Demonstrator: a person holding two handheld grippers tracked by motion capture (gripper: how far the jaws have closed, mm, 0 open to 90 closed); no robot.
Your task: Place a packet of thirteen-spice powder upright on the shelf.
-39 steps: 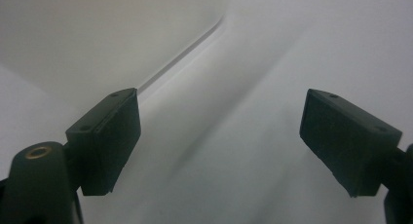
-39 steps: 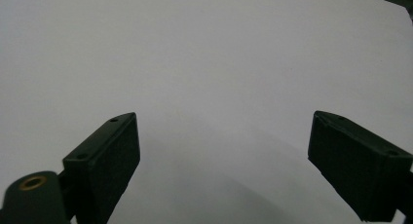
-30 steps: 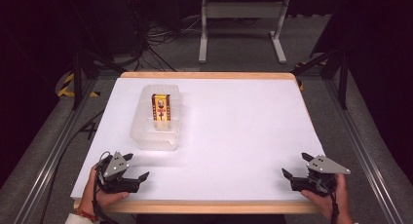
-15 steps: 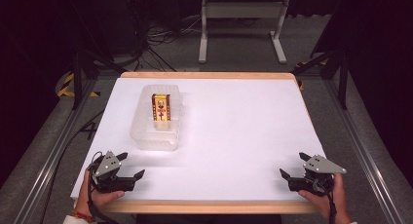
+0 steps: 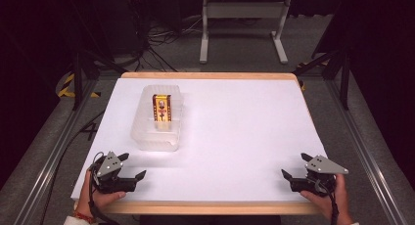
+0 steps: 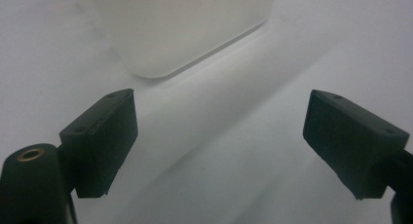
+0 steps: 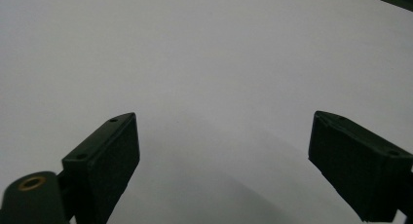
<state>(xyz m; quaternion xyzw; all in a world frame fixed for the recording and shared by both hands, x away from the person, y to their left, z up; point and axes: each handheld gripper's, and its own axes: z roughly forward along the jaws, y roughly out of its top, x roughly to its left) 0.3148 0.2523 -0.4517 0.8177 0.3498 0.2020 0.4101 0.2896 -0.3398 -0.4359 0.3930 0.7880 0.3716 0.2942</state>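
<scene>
A clear plastic container lies on the white table at the left, with a yellow and red packet inside it. My left gripper rests near the front left corner, just in front of the container, jaws open and nothing between them. A corner of the container shows ahead of the left gripper in its own view. My right gripper sits at the front right corner, open and holding nothing. In the right gripper view, bare table lies between the jaws of the right gripper.
The table's wooden front edge runs just below both hands. Beyond the far edge stand a grey metal frame and loose cables on the floor. Metal rails run along both sides of the table.
Both hands have drawn back slightly toward the front edge of the table. The container has not moved.
</scene>
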